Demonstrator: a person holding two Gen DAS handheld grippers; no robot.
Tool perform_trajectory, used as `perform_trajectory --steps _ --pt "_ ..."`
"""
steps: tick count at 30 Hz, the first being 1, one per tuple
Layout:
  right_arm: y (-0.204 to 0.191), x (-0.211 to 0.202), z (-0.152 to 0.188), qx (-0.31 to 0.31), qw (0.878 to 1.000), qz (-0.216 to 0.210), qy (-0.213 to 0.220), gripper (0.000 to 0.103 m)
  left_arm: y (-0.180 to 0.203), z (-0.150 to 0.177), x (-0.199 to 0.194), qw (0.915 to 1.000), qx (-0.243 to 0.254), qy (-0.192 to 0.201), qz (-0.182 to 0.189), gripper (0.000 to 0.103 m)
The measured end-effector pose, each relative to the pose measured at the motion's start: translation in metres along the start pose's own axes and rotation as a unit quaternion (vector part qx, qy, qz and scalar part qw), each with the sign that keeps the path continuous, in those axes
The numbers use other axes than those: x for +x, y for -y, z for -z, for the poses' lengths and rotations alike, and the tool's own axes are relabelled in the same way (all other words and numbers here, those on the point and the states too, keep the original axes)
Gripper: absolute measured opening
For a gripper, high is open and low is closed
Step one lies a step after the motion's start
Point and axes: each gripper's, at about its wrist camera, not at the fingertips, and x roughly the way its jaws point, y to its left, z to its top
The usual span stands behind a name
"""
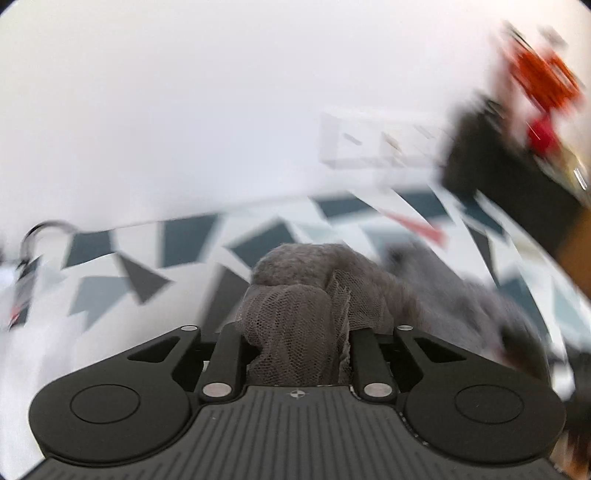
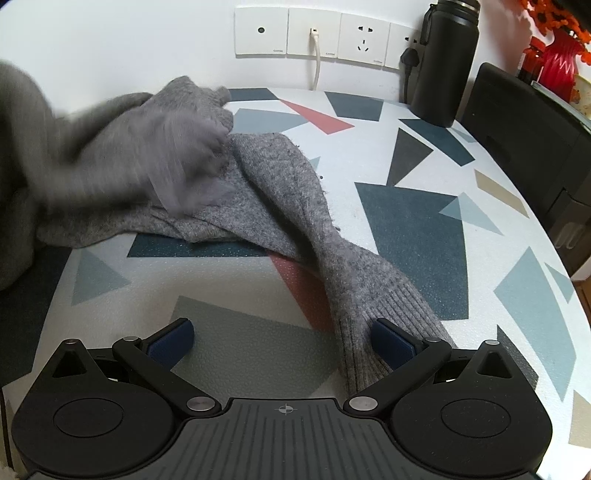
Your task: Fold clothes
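On the table (image 2: 424,229), whose cover is printed with dark blue, grey and red triangles, a grey knitted sweater (image 2: 266,184) is spread from the left edge toward the near side. Its bulk is bunched and blurred at the left, partly raised off the surface, while one sleeve (image 2: 354,280) is stretched toward the near edge, its ribbed cuff ending at the gripper there. At the far right corner a black bottle (image 2: 445,62) is stood against the wall, below a row of white sockets (image 2: 325,33). A black chair back (image 2: 524,140) is seen beyond the right edge.

The right gripper (image 2: 284,339) is held with its blue pads wide apart; the cuff is laid against the inner face of the right-hand pad, not pinched. The left gripper (image 1: 295,332) is clamped on a bunch of the sweater's (image 1: 295,295) grey knit and mesh lining, the fingertips being hidden by fabric.
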Motion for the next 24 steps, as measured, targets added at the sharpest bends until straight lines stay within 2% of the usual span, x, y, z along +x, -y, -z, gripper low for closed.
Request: perform_trajectory --steps 4,8,12,18,22,24 --pt "0.001 0.0 -0.001 -0.002 1.0 -0.002 -0.003 0.102 -0.036 0.005 0.013 0.9978 -0.036 -0.014 -0.054 0.018" --pt "0.002 0.001 -0.004 -0.005 1.0 -0.004 -0.011 0.102 -0.058 0.028 0.029 0.9929 -0.049 -0.067 -0.085 0.018" --pt "0.003 -0.003 -0.007 0.001 1.0 -0.015 -0.003 0.102 -0.067 0.053 0.037 0.9893 -0.064 -0.1 -0.084 0.019" --pt "-0.006 -0.015 -0.02 -0.015 0.999 -0.026 0.045 0.102 -0.066 0.06 0.032 0.99 -0.064 -0.098 -0.078 0.019" --pt "-0.018 -0.02 -0.029 -0.038 0.995 -0.061 0.072 0.102 -0.07 0.065 0.032 0.9898 -0.072 -0.101 -0.071 0.02" --pt "-0.023 -0.02 -0.035 -0.047 0.992 -0.091 0.079 0.097 -0.071 0.068 0.03 0.9894 -0.077 -0.102 -0.07 0.02"
